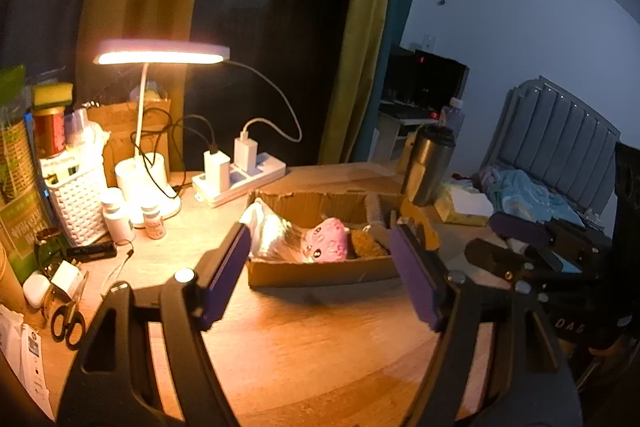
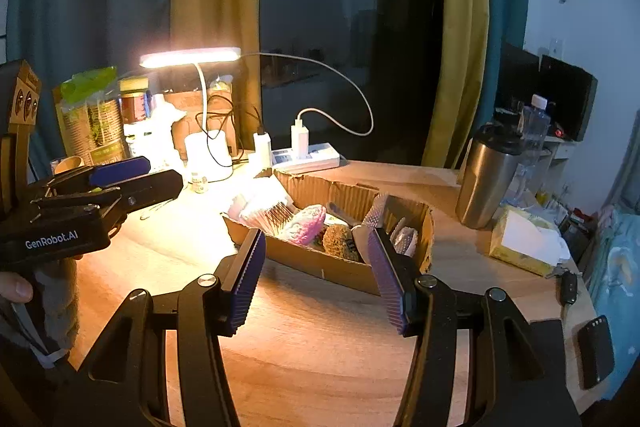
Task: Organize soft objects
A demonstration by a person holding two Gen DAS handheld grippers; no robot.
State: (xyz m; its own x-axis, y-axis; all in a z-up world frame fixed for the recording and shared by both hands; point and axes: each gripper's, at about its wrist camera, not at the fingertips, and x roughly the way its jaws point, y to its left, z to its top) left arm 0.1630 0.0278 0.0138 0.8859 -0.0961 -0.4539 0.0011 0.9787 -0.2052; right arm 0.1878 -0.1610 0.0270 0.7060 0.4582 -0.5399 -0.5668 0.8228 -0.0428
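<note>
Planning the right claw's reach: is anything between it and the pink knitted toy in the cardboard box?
Only the cardboard box's low front wall. The right claw is open above bare table before it; the pink knitted toy lies just behind that wall, uncovered from above.

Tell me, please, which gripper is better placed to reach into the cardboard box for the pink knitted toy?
Probably the left gripper. Its open fingers frame the pink knitted toy in the cardboard box. The right gripper, also open, is centred nearer the brown scrubber.
</note>
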